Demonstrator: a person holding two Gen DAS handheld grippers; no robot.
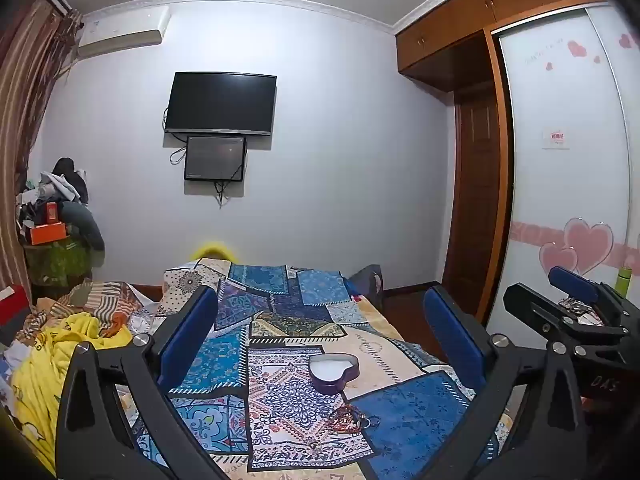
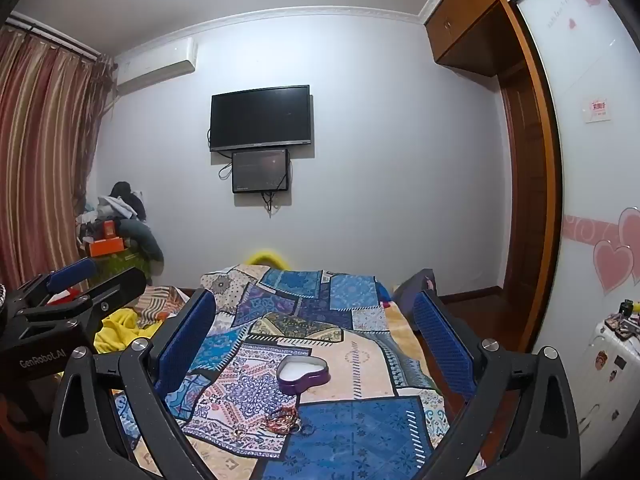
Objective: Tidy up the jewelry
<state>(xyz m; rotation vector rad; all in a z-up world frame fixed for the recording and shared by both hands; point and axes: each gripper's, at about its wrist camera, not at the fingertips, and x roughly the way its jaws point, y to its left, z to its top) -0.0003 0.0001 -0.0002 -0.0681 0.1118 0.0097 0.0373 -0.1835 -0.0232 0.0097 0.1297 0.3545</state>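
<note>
Both the left gripper (image 1: 320,340) and right gripper (image 2: 316,340) hang spread wide, grasping nothing. Beyond them the heart-shaped box (image 1: 334,372) sits lidless on the patchwork blanket (image 1: 416,412), beside a tangled, indistinct jewelry pile (image 1: 350,420), perhaps bracelets.

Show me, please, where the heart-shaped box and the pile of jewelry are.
heart-shaped box (image 1: 334,365): left wrist view, on its white inside.
pile of jewelry (image 2: 285,421): right wrist view, on the reddish tangle at its middle.
</note>
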